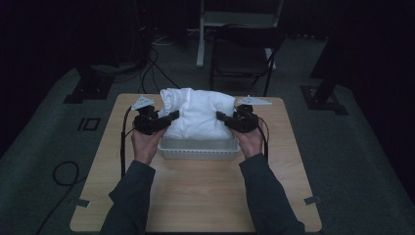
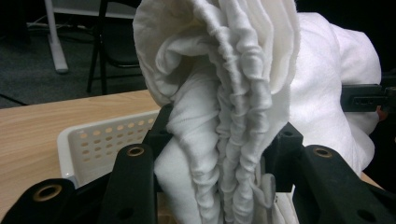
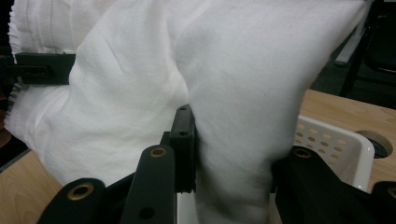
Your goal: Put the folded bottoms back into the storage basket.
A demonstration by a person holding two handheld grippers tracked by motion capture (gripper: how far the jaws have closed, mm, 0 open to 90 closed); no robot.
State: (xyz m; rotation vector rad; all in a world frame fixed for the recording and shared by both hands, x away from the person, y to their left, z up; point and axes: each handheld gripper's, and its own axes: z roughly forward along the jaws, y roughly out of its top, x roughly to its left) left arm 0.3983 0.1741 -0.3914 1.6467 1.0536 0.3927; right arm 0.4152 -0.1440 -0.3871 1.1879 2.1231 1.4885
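Observation:
A bundle of folded white cloth (image 1: 198, 111) hangs over a white perforated basket (image 1: 198, 149) in the middle of the wooden table. My left gripper (image 1: 169, 119) is shut on the cloth's left end, where the layered folds (image 2: 233, 116) bunch between its jaws. My right gripper (image 1: 221, 117) is shut on the right end, with smooth cloth (image 3: 229, 116) pinched between its jaws. The basket's wall (image 2: 98, 142) shows under the cloth in the left gripper view, and its corner (image 3: 341, 144) in the right gripper view. The cloth hides the basket's inside.
A dark folding chair (image 1: 242, 54) and a white stand leg (image 1: 200, 34) are behind the table. Cables (image 1: 63, 174) lie on the grey floor at the left. The table (image 1: 195, 196) has bare wood in front of the basket. A round hole (image 3: 376, 142) sits in the tabletop.

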